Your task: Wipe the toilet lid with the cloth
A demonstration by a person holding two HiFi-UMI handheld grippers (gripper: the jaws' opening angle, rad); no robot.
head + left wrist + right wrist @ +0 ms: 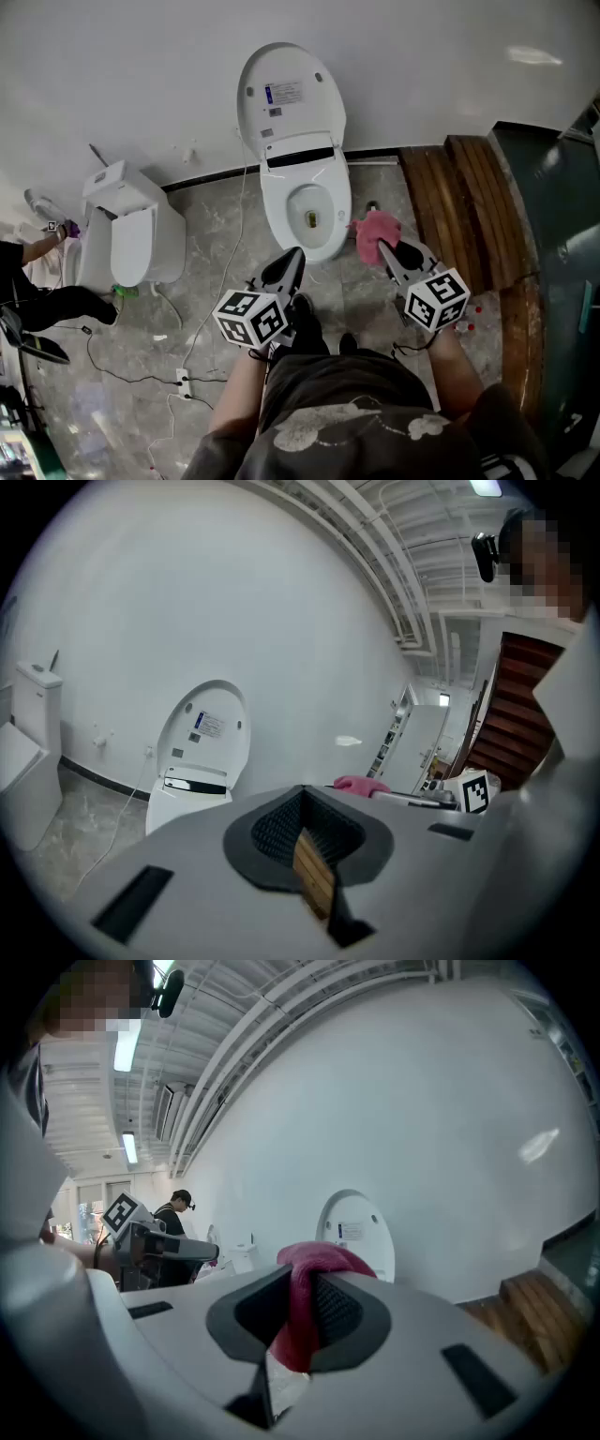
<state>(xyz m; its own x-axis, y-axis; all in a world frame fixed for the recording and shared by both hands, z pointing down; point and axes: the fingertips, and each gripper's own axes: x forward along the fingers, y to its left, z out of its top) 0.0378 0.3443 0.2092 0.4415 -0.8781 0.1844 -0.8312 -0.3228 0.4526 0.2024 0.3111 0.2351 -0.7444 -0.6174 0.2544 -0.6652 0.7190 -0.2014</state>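
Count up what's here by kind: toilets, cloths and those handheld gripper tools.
Toilets: 2, the lid-up toilet and the second toilet
Cloths: 1, the pink cloth
Grippers: 2, the left gripper and the right gripper
Total: 5

A second toilet [131, 239] stands at left beside a person in black [56, 305]; wooden boards [464, 202] lie at right
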